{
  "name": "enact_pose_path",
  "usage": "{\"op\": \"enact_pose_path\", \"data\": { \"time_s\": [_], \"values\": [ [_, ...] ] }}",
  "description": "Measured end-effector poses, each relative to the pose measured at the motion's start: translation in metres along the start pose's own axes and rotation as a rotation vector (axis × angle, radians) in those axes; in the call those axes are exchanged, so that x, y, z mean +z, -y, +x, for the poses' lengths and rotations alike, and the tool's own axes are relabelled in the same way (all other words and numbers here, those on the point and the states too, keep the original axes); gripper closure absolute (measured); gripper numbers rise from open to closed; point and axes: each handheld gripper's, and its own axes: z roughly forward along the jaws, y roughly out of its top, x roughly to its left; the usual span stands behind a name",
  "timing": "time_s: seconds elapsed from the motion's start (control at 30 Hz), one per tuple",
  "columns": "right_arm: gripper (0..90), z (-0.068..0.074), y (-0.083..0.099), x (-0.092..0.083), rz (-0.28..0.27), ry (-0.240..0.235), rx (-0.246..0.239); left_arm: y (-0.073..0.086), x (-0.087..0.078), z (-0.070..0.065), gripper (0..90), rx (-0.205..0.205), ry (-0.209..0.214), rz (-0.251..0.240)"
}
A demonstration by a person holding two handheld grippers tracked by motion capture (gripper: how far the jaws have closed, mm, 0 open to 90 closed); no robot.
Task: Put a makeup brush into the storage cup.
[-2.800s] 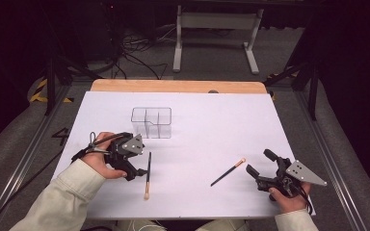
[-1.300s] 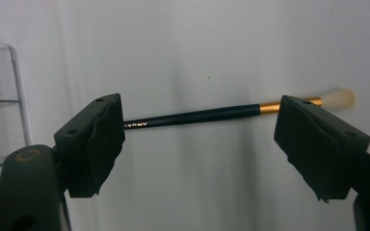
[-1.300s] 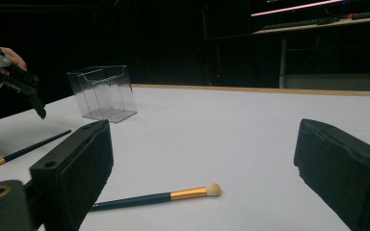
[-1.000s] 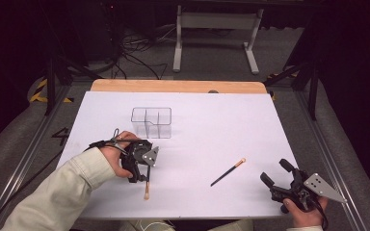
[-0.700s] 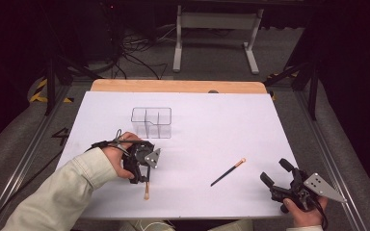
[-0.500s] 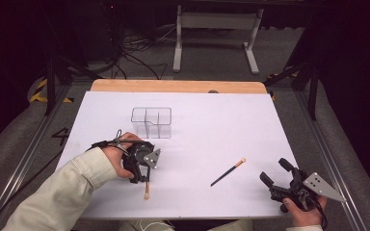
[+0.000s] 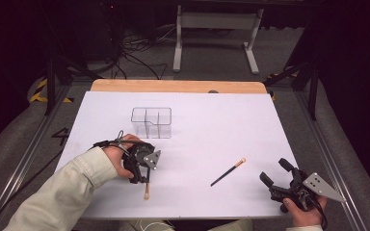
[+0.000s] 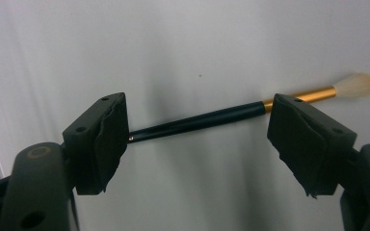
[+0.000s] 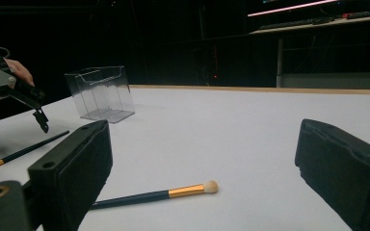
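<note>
Left gripper (image 7: 142, 174), jaws apart, straddles the brush (image 8: 197, 122) near the table's (image 7: 197, 96) front-left corner, seemingly lined up to pinch its handle, pads apparently not touching.

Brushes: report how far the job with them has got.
Done: nothing yet. The clear box holds no brush. In hand: the left gripper is over the near brush, jaws open either side of its handle, fingers not pressing; they have just been closing a little. Left: gripping and lifting it. The other brush lies untouched on the table; the right gripper waits open beside it.
</note>
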Motion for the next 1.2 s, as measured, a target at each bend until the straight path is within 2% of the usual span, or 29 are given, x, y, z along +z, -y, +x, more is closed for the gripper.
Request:
{"op": "enact_pose_path", "data": {
  "time_s": [0.3,0.5,0.63,1.0,1.07,1.1,1.13,1.2],
  "values": [
    [6.5,0.0000,0.0002,0.0003,0.001,-0.001,0.000,0.0009,0.0073,0.0028,22.6,-0.005,0.021,0.034],
    [6.5,0.0001,0.0002,0.0006,0.001,-0.003,0.000,0.0015,0.0080,0.0035,23.2,-0.001,0.033,0.019],
    [6.5,0.0001,0.0001,0.0008,0.001,-0.004,0.003,0.0026,0.0104,0.0038,28.8,0.017,0.070,0.045],
    [6.5,-0.0002,0.0004,0.0025,0.007,-0.005,0.001,0.0016,0.0093,0.0037,34.4,0.006,0.088,0.048],
    [6.6,-0.0002,0.0004,0.0025,0.005,-0.008,-0.002,0.0013,0.0090,0.0040,37.3,0.010,0.090,0.053],
    [6.6,0.0000,0.0003,0.0025,0.005,-0.008,-0.001,0.0006,0.0082,0.0028,40.7,0.001,0.091,0.049],
    [6.6,0.0000,0.0003,0.0025,0.005,-0.008,-0.001,-0.0002,0.0072,0.0035,44.3,0.014,0.093,0.056],
    [6.6,-0.0001,0.0004,0.0026,0.005,-0.010,-0.001,-0.0013,0.0071,0.0029,51.3,0.010,0.093,0.056]
  ]
}}
